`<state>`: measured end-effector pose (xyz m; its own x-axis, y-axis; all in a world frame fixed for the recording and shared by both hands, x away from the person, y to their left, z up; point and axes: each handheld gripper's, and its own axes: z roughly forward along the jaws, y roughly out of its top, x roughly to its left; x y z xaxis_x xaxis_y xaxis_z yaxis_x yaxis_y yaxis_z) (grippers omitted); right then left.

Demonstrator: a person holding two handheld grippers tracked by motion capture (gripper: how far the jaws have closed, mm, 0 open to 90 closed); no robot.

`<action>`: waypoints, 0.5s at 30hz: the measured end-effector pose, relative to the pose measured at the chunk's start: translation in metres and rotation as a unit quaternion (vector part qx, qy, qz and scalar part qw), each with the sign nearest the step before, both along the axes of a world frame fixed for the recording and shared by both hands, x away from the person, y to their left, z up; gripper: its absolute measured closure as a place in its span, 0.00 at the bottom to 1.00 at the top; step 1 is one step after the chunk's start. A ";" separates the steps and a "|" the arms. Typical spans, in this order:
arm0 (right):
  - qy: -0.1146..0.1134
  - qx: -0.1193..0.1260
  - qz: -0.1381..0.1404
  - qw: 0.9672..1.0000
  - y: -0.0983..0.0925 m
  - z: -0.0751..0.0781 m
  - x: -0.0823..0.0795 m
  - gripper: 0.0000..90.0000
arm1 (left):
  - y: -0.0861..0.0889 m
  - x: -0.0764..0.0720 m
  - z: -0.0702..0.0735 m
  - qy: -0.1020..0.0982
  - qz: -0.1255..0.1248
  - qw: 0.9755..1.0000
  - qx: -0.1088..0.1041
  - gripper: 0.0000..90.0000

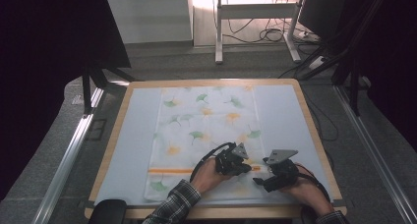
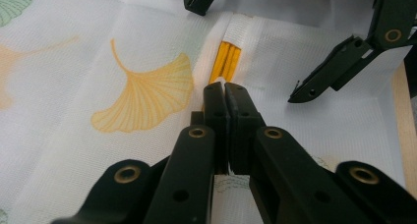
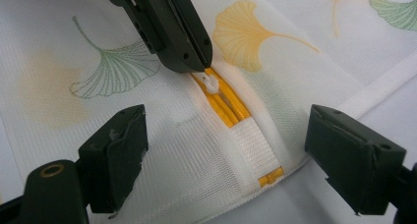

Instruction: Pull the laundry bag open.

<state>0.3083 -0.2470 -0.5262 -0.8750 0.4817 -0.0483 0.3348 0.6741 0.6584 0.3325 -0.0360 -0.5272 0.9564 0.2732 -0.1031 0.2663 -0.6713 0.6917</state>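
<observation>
White mesh laundry bag [image 1: 201, 135] lies flat so the left gripper [image 2: 225, 94] can pinch its zipper pull [image 3: 212, 84] while the right gripper [image 3: 226, 150], jaws wide, straddles the orange zipper [image 3: 227, 106] end.

A wood-edged counter [image 1: 314, 130] stands on grey carpet [image 1: 206, 62]. Beyond it, a white desk frame [image 1: 255, 10] with loose cables [image 1: 268, 35] (bright light falls there); dark panels [image 1: 44, 62] flank both sides.
</observation>
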 end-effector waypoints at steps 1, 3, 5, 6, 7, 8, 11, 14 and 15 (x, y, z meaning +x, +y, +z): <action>0.000 0.000 0.000 1.000 0.000 0.000 0.000 0.18 | 0.000 0.000 0.000 0.001 0.000 1.000 0.000 0.98; 0.000 0.001 0.000 1.000 0.000 0.000 0.000 0.18 | -0.001 0.000 0.000 0.000 -0.001 1.000 0.001 0.98; 0.000 0.003 0.000 1.000 -0.001 -0.001 0.000 0.18 | -0.002 0.000 0.000 -0.002 -0.003 1.000 0.003 0.98; 0.000 0.003 0.000 1.000 -0.001 -0.001 0.000 0.18 | -0.002 0.000 0.000 -0.002 -0.003 1.000 0.003 0.98; 0.000 0.003 0.000 1.000 -0.001 -0.001 0.000 0.18 | -0.003 0.000 0.001 -0.005 -0.005 1.000 0.006 0.98; 0.000 0.003 0.000 1.000 -0.001 -0.001 0.000 0.18 | -0.003 0.000 0.001 -0.006 -0.004 1.000 0.006 0.99; 0.000 0.004 -0.001 1.000 -0.001 -0.001 0.000 0.18 | -0.003 -0.001 0.001 -0.004 0.003 1.000 0.007 1.00; 0.003 0.005 -0.005 1.000 -0.001 -0.001 0.000 0.18 | -0.001 0.000 0.002 0.000 0.007 1.000 0.009 1.00; 0.003 0.004 -0.006 1.000 -0.001 -0.001 0.000 0.18 | -0.001 0.000 0.002 0.000 0.007 1.000 0.009 1.00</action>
<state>0.3079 -0.2479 -0.5271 -0.8694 0.4926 -0.0391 0.3469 0.6646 0.6618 0.3321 -0.0369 -0.5256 0.9524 0.2887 -0.0984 0.2762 -0.6799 0.6793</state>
